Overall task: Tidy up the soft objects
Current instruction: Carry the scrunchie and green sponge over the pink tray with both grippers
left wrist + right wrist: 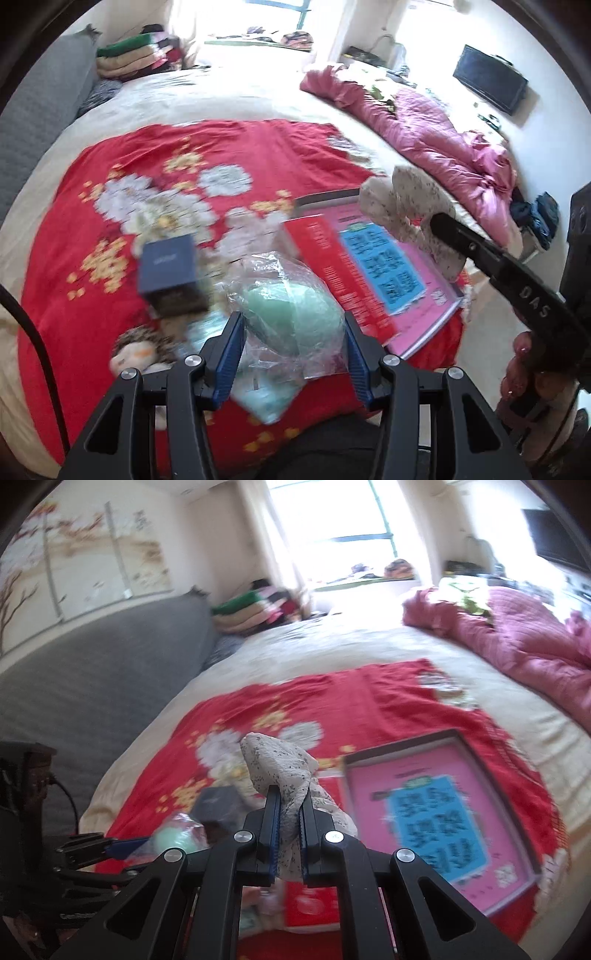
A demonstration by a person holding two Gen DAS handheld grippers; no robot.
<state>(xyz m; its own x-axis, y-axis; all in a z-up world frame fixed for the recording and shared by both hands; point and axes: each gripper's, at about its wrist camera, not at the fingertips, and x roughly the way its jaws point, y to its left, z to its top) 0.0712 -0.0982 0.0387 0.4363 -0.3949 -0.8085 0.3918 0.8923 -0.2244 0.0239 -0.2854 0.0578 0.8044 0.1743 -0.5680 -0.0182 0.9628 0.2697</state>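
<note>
My right gripper (289, 805) is shut on a white speckled cloth (280, 768) and holds it above the red floral blanket (332, 694); the cloth also shows in the left wrist view (402, 206). My left gripper (293, 325) is open, its jaws on either side of a green soft object in a clear plastic bag (291, 306). A hedgehog plush (142, 350) lies left of the left gripper. A pale blue soft item (258, 398) lies under the bag.
A dark blue box (170, 273) sits on the red blanket (221, 155). A red-and-pink flat box (373, 273) (436, 812) lies to the right. A pink quilt (424, 129) is bunched at the far right. A grey headboard (92, 686) is on the left.
</note>
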